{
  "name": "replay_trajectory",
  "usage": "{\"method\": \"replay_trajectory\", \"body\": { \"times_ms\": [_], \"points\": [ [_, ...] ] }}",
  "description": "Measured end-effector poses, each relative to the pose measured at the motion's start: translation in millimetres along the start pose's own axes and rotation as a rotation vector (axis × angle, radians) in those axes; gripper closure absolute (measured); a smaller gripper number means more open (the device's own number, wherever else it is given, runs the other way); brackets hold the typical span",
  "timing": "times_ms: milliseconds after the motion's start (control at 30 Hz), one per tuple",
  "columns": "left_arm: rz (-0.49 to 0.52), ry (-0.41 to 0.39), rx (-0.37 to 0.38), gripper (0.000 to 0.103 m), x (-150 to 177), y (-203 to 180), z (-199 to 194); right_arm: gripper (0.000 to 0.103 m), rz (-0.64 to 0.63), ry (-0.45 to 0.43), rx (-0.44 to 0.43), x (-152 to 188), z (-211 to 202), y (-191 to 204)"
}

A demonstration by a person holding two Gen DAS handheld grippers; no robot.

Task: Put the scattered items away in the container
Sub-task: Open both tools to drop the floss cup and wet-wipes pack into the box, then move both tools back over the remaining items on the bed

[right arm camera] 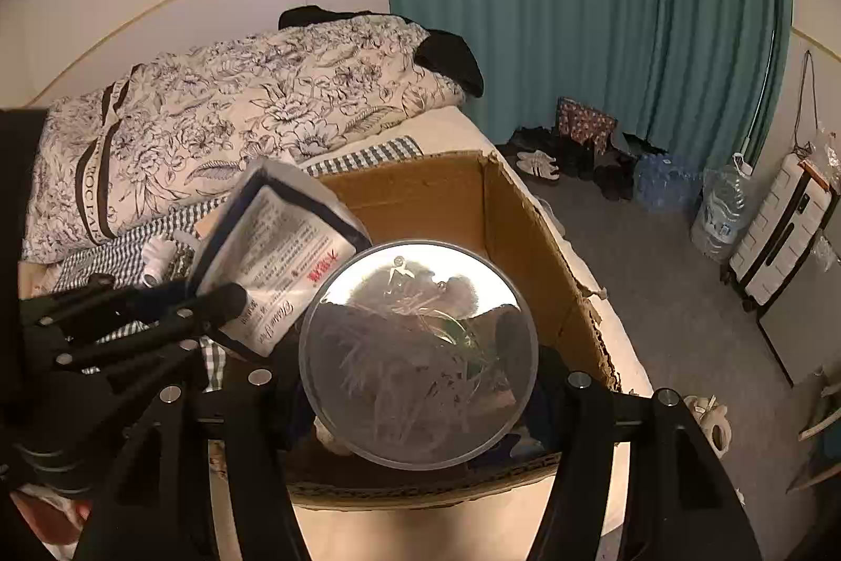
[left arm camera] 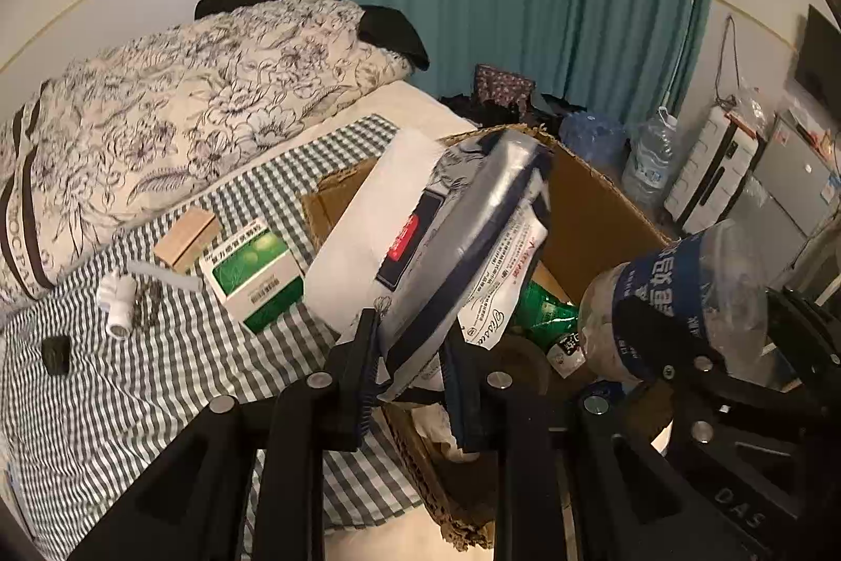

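The left gripper (left arm camera: pixel 415 350) has its black fingers clamped on a soft plastic tissue pack (left arm camera: pixel 462 235), glossy grey-and-white with a dark blue border, held tilted over the near left corner of the cardboard box (left arm camera: pixel 594 203). The right gripper (right arm camera: pixel 420 382) clamps a clear, crinkly plastic bottle (right arm camera: pixel 419 353) with a dark blue label, held over the box's near edge. The right wrist view looks straight at the bottle's round base, which hides most of the box's inside; the left wrist view shows the bottle side-on and a green packet (left arm camera: pixel 541 308) lying in the box. The box is brown corrugated card with torn rims, standing on the bed's grey-checked sheet (left arm camera: pixel 157 377). Left of the box on the sheet lie a green-and-white carton (left arm camera: pixel 257 282), a tan wooden block (left arm camera: pixel 184 237), a small white bottle (left arm camera: pixel 116 298) and a small black object (left arm camera: pixel 56 353). A floral quilt (left arm camera: pixel 173 109) is bunched along the bed's far edge
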State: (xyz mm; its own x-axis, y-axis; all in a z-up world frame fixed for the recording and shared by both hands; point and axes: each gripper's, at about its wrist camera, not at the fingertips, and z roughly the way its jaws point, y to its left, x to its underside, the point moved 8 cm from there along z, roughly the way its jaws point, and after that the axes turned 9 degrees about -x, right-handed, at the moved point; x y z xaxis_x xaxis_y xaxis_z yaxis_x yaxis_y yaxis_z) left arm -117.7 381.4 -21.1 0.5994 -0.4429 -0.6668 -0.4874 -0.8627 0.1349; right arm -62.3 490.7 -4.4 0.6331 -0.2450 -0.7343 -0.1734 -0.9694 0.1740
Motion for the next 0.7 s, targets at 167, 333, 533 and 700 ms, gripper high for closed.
{"method": "replay_trajectory", "body": {
  "times_ms": [167, 333, 533, 700],
  "points": [
    [0.007, -0.05, -0.066, 0.029, -7.9, 5.5, -6.5, 0.038, 0.022, -0.015, -0.008, -0.3, -0.8, -10.2],
    [-0.018, -0.07, -0.077, 0.017, -10.5, 14.7, -14.6, 0.022, 0.036, -0.072, 0.01, -8.1, -15.4, -17.5],
    [-0.042, -0.077, -0.124, 0.008, -2.5, 39.1, -23.2, 0.022, 0.021, -0.082, 0.006, -10.5, -19.9, -5.3],
    [-0.083, -0.054, -0.161, 0.008, 10.5, 70.3, -26.8, 0.022, 0.012, -0.081, -0.01, -8.5, -20.6, 14.4]
  ]
}}
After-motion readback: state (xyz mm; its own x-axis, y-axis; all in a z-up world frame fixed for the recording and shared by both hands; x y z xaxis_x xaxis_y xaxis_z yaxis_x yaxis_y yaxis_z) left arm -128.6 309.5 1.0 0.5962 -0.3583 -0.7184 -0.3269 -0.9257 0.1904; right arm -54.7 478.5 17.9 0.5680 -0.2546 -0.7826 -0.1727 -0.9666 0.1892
